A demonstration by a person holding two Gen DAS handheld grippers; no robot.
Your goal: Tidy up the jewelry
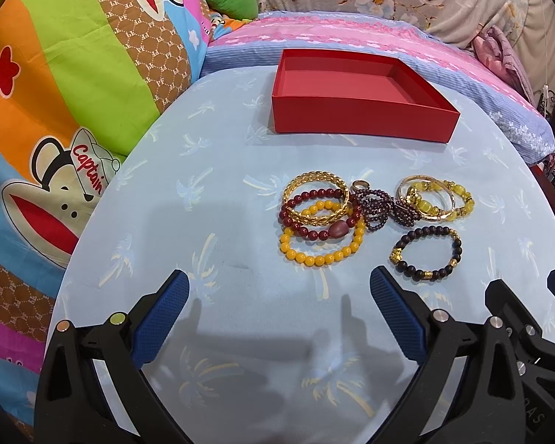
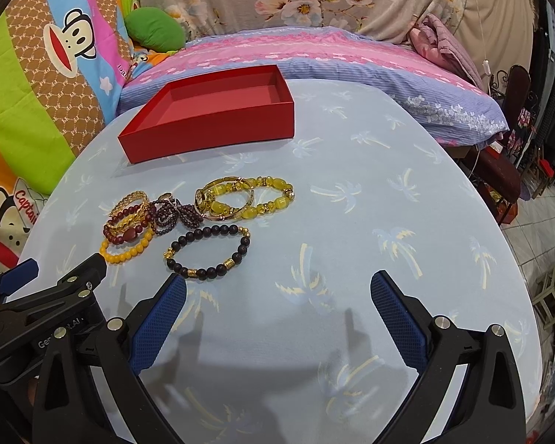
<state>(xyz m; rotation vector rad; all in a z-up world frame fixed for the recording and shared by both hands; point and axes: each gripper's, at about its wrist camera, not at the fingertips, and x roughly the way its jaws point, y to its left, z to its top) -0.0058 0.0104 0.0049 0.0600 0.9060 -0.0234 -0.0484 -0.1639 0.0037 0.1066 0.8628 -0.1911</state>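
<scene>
Jewelry lies in a loose heap of beaded and gold bracelets [image 1: 370, 218] on the pale blue palm-print tablecloth [image 1: 203, 222] in the left wrist view, between the empty red cardboard box [image 1: 362, 111] and the left gripper [image 1: 279, 288], whose blue pads are spread wide with nothing between them. The dark brown bead bracelet with gold charms [image 1: 427, 253] sits slightly apart at the near edge.

From the right wrist view, that dark bracelet [image 2: 207, 251] lies just ahead of the right gripper [image 2: 277, 292], which is likewise spread and empty. It looks the easiest first pick: close on one side of the loop, lift clear of the tangle, and lower it into the red box [image 2: 211, 114].
</scene>
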